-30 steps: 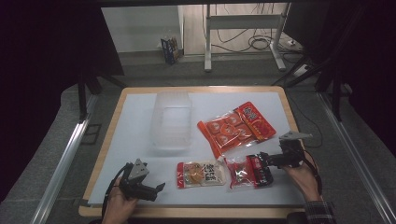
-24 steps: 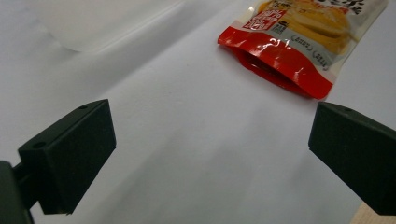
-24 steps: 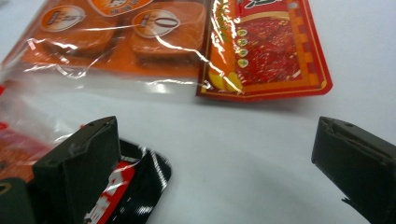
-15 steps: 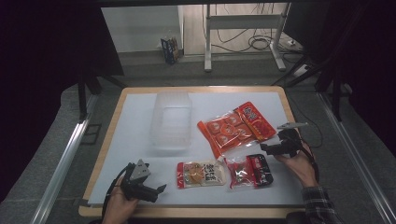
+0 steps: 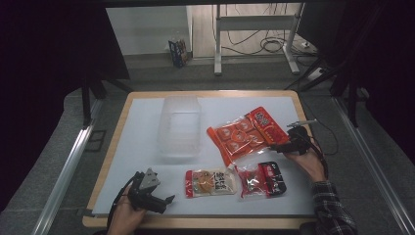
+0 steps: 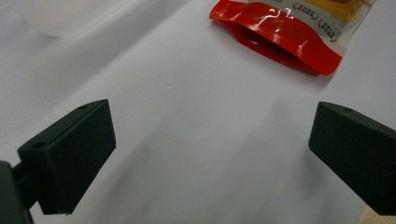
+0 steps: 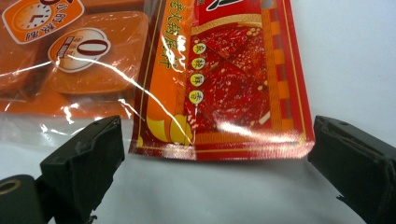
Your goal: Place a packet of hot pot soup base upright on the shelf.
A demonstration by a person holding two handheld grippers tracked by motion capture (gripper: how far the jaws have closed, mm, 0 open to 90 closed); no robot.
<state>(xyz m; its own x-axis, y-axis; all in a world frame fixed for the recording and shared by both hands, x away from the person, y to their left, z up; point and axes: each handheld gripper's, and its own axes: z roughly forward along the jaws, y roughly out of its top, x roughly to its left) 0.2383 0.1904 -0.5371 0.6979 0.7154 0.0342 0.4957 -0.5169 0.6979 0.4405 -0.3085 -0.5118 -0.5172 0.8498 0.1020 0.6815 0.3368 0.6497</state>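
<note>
Nearest, the left gripper (image 5: 168, 199) rests at the table's (image 5: 137, 122) 7 o'clock, jaws wide, gripping nothing, with the small snack pack (image 5: 210, 181) just beyond. Farther, at 3 o'clock, the right gripper (image 5: 274, 146) stands wide at the edge of the large orange-red packet (image 5: 247, 133), nothing between its jaws.

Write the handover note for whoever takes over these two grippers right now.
Right gripper: open, jaws either side of the near edge of the large orange-red snack packet, not gripping yet.
Left gripper: open, holding nothing, at the table's near left corner, facing the yellow snack packet.
Small red packet lies beside the yellow one. Clear plastic container sits behind them, with no packet visible in it.
Done: no packet moved. Left: likely grip the large packet, then handle the others.
</note>
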